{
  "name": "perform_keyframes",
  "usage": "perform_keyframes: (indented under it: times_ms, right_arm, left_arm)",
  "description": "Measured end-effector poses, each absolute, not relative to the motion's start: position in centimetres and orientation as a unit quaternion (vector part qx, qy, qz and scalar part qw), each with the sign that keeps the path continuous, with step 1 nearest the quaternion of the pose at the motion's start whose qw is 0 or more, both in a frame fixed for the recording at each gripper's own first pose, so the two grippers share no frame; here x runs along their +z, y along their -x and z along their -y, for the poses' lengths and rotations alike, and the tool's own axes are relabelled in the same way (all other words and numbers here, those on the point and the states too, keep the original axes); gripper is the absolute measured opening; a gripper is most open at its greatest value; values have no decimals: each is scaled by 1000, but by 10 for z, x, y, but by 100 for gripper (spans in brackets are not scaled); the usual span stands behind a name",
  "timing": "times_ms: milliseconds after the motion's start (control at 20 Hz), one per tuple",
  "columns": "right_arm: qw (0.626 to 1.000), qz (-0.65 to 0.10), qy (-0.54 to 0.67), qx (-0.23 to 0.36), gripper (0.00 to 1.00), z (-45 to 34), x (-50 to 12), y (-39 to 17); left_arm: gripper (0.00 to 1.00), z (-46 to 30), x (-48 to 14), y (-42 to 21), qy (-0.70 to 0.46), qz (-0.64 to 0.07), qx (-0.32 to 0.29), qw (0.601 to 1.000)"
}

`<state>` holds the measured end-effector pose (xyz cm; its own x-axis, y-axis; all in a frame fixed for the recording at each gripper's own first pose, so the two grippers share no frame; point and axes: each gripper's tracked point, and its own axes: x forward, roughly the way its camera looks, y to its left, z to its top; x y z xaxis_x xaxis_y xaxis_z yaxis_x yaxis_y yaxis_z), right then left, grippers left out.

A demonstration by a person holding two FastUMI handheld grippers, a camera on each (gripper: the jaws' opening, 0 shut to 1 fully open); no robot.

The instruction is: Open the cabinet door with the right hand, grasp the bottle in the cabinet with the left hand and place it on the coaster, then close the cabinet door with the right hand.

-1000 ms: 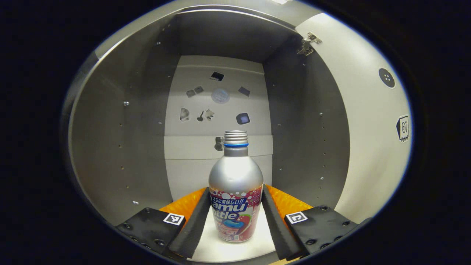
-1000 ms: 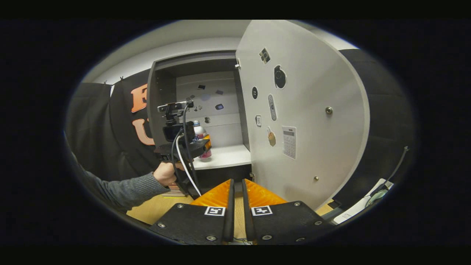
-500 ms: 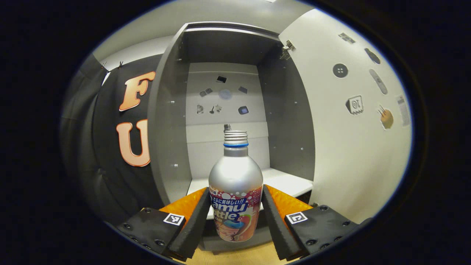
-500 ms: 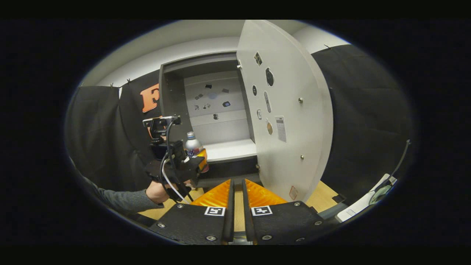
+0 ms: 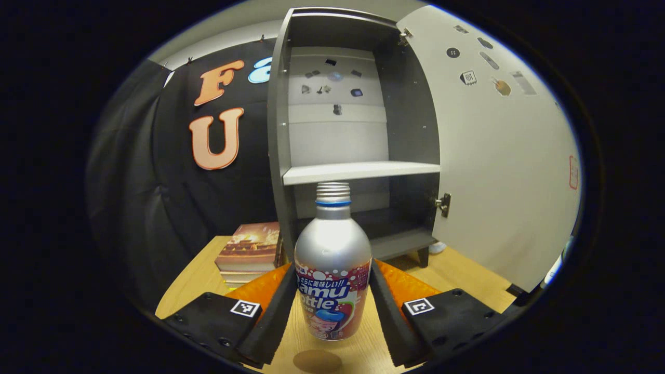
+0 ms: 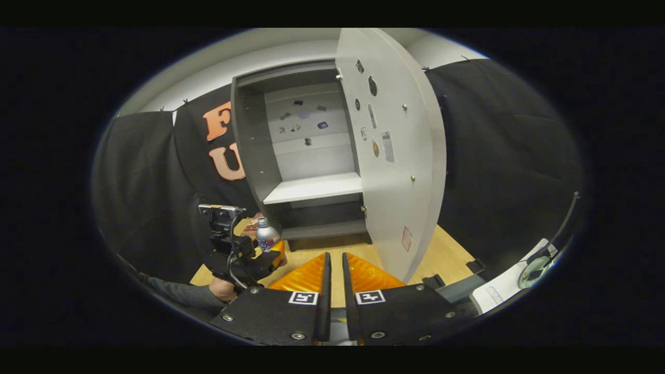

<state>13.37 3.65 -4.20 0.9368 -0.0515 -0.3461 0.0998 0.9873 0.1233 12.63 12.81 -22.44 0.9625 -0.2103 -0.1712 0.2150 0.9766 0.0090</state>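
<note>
The left gripper has carried the silver metal bottle with a red and blue label out of the grey cabinet, whose white shelf it stood on a second ago. Its fingers stay clamped on the bottle's sides, now low over the wooden table, just above a round brown coaster. The white door hangs wide open. The right gripper waits back, fingers nearly together, holding nothing. Setting down looks imminent.
</note>
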Motion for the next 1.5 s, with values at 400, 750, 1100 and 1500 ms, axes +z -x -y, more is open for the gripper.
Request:
perform_keyframes:
  times_ms: [400, 750, 1100, 1500]
  right_arm:
    - [969, -234, -68, -49, 12, -33, -69, -123]
    - [963, -259, -63, -37, 13, -39, -81, -128]
    - [961, -268, -63, -25, 13, -46, -86, -137]
    - [959, -274, -71, -10, 13, -56, -88, -127]
  left_arm:
    - [86, -147, -321, -102, -26, -121, -98, 987]
    - [86, -165, -345, -101, -13, -132, -82, 988]
    - [86, -174, -352, -82, -9, -134, -78, 988]
    - [87, -180, -364, -71, -20, -158, -79, 984]
